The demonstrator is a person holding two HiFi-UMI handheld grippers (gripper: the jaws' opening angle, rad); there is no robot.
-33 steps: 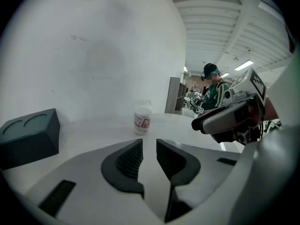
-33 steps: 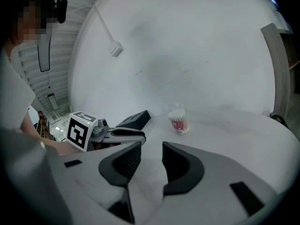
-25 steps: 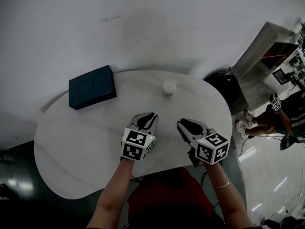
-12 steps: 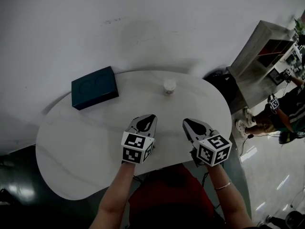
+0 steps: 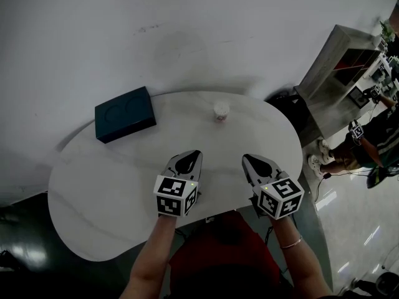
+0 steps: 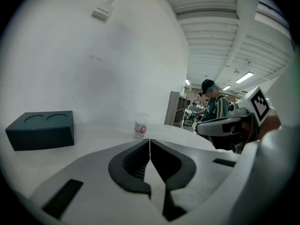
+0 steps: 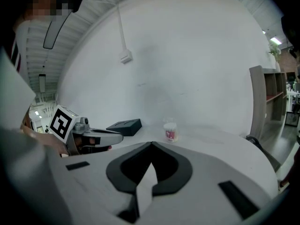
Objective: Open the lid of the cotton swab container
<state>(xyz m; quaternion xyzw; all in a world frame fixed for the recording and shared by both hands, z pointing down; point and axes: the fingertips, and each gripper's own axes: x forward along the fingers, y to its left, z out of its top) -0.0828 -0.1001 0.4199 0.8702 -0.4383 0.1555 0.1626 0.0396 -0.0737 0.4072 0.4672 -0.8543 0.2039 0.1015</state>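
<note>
The cotton swab container (image 5: 221, 111) is a small clear tub with a red label and its lid on. It stands alone near the far edge of the white table (image 5: 100, 185); it also shows as the tub (image 6: 140, 128) in the left gripper view and the tub (image 7: 170, 131) in the right gripper view. My left gripper (image 5: 196, 152) hovers over the near middle of the table, shut and empty. My right gripper (image 5: 245, 157) is beside it on the right, shut with nothing between the jaws. Both point toward the container, well short of it. Both jaws have just been closing.
A dark teal box (image 5: 124, 113) with two round recesses lies at the table's far left. A white wall stands behind the table. A grey shelf unit (image 5: 340, 73) and a seated person (image 5: 368, 151) are off to the right, beyond the table edge.
Both grippers' jaws have closed from partly open to shut. Both hands have risen slightly and drawn a little toward me.
</note>
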